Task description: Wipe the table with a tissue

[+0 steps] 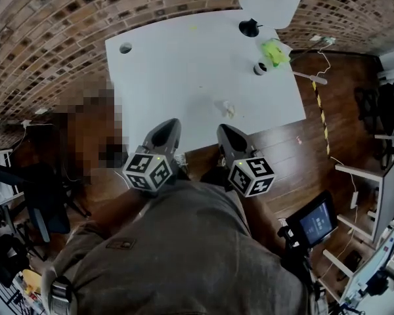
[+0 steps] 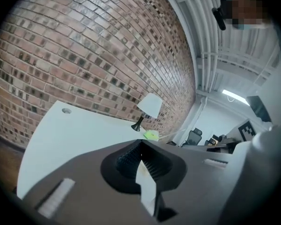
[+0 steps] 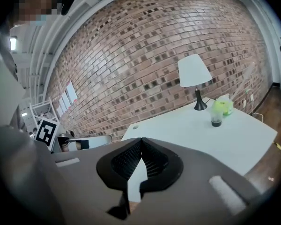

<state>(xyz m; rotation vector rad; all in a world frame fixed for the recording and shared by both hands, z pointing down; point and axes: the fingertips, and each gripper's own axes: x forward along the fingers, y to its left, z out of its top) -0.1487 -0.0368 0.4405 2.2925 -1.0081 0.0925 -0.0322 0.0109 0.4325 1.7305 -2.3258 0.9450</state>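
Note:
A small crumpled tissue lies on the white table, a little in from its near edge. My left gripper hovers over that near edge, left of the tissue and apart from it. My right gripper is beside it, just short of the tissue. In the left gripper view the left gripper has its jaws shut with nothing between them, and the table stretches ahead. The right gripper is shut and empty too, facing the table. Neither gripper view shows the tissue.
At the table's far right stand a white lamp, a green tissue pack and a small dark-bottomed cup. A cable hole marks the far left corner. A brick wall runs behind. A tablet on a stand sits at the right, on the wooden floor.

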